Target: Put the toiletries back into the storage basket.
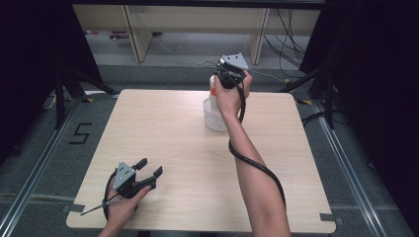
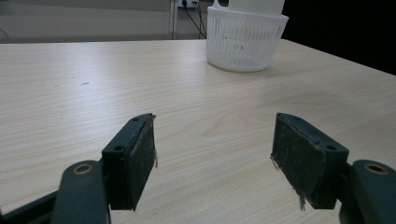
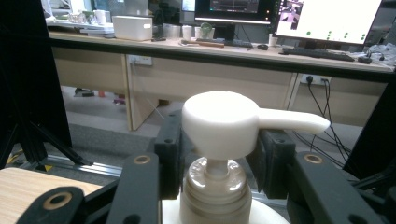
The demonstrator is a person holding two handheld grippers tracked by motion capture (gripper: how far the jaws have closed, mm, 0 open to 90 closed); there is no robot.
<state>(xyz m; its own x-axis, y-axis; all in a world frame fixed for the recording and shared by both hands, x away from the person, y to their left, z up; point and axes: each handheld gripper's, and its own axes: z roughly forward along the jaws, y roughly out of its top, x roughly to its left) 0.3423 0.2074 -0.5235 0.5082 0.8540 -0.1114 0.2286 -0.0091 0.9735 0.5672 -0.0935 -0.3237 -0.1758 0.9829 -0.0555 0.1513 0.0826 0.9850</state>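
A white pump bottle with a long spout pointing right has its neck between my right gripper's jaws, which are shut on it just below the pump head. In the high view the right gripper is at the far middle of the table, above the bottle, whose lower part sits inside a white slotted basket. I cannot tell whether the bottle rests on the basket's bottom. My left gripper lies near the front left, open with nothing between its pads. Far ahead of it is the basket.
The light wooden table has bare room in its middle and right. Black stands and cables line the floor at both sides. Beyond the far edge are a desk, monitors and a white box.
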